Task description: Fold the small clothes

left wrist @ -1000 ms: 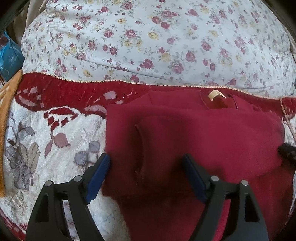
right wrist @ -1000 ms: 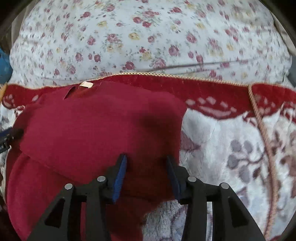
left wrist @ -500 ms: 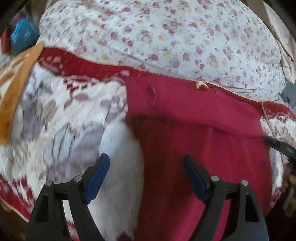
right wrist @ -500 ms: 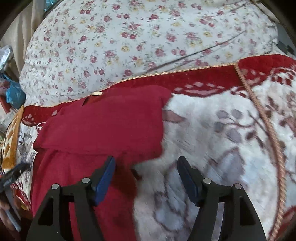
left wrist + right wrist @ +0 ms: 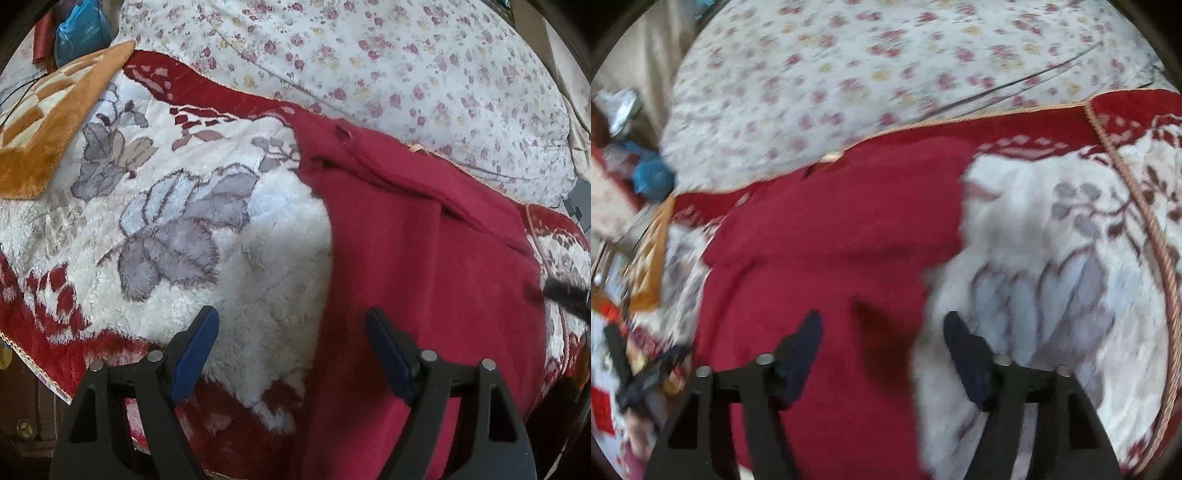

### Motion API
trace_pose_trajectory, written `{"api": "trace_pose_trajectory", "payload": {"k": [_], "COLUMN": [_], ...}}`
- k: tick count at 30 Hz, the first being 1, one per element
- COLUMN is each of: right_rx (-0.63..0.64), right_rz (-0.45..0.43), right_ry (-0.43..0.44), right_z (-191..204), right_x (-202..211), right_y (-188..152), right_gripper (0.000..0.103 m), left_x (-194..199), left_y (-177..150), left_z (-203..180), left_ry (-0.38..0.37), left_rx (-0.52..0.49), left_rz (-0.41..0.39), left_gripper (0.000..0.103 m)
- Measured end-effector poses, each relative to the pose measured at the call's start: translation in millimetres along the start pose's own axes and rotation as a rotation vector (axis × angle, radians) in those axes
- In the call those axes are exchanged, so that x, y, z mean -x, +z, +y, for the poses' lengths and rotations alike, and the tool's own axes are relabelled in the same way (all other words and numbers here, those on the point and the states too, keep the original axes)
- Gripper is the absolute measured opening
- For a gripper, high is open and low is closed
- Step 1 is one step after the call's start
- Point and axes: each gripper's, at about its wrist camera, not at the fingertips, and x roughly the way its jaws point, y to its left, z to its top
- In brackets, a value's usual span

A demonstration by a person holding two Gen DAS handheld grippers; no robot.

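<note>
A dark red garment [image 5: 424,266] lies flat on a white and red floral plush blanket [image 5: 207,221], its top part folded down over the body. It also shows in the right wrist view [image 5: 831,258]. My left gripper [image 5: 291,350] is open and empty, raised above the garment's left edge. My right gripper [image 5: 882,350] is open and empty, raised above the garment's right edge. The right gripper's tip shows blurred at the right edge of the left wrist view [image 5: 565,291].
A quilt with small red flowers [image 5: 406,62] lies behind the blanket. An orange and white mat [image 5: 48,125] and a blue bag [image 5: 81,29] sit at the far left. The blanket's corded edge [image 5: 1160,240] runs down the right.
Both grippers have pulled back and up from the garment and swung outward. The right gripper's jaws have widened. The garment stays folded on the blanket.
</note>
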Motion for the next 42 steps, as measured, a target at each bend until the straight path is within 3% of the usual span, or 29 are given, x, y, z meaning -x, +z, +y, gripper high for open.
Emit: {"api": "trace_pose_trajectory", "payload": {"k": [5,6,7,9,13,18,22,23,25,27,34,38,42], "right_rx": [0.005,-0.003,0.013,0.053,0.073,0.031,-0.016,-0.014,0.020,0.066,0.144,0.145,0.144], "right_rz": [-0.011,-0.024,-0.053,-0.069,-0.098,-0.070,-0.065,-0.053,-0.001,0.084,0.226,0.269,0.257], "right_ry": [-0.082,-0.098,-0.132,-0.154,-0.169,-0.184,-0.084,-0.053,0.002,0.057,0.076,0.124,0.168], "right_z": [7.5,5.9,7.0,8.7,1.5,-14.2,-22.3,-23.0,-21.5,-17.2,-9.9,-10.5,-10.1], "right_x": [-27.7,-31.6,-31.2,-26.3,-2.5,-3.0,23.3,28.1,34.8,34.3,26.0,19.3,19.0], "right_y": [-11.0,-11.0,-10.1,-8.1,-10.1,-17.8,-27.5,-31.4,-45.3,-66.1,-119.2,-143.0,-150.3], "right_gripper": [0.070,0.061,0.040,0.012,0.007,0.007,0.011,0.015,0.053,0.064,0.064,0.065,0.065], "left_x": [0.6,1.5,1.9,0.0,-1.8,1.2,8.6,10.1,14.0,17.5,22.9,19.9,14.7], "left_y": [-1.1,-1.5,-2.5,-5.1,-8.9,-16.0,-27.9,-31.1,-38.7,-46.3,-73.6,-89.9,-106.7], "left_z": [-6.7,-7.4,-7.6,-6.4,-3.7,-11.7,-8.5,-6.7,-3.3,-0.9,1.9,-3.0,-5.0], "left_ry": [-0.007,-0.002,0.008,0.026,0.007,0.005,-0.004,-0.008,-0.017,-0.026,-0.083,-0.075,-0.077], "left_rx": [-0.015,-0.021,-0.027,-0.031,-0.015,-0.050,-0.047,-0.042,-0.035,-0.033,-0.025,-0.067,-0.093], "left_rz": [-0.003,-0.008,-0.013,-0.005,0.014,0.019,0.019,0.022,0.025,0.031,0.079,0.124,0.177], "left_gripper": [0.081,0.081,0.081,0.081,0.081,0.081,0.081,0.081,0.081,0.081,0.081,0.081,0.081]}}
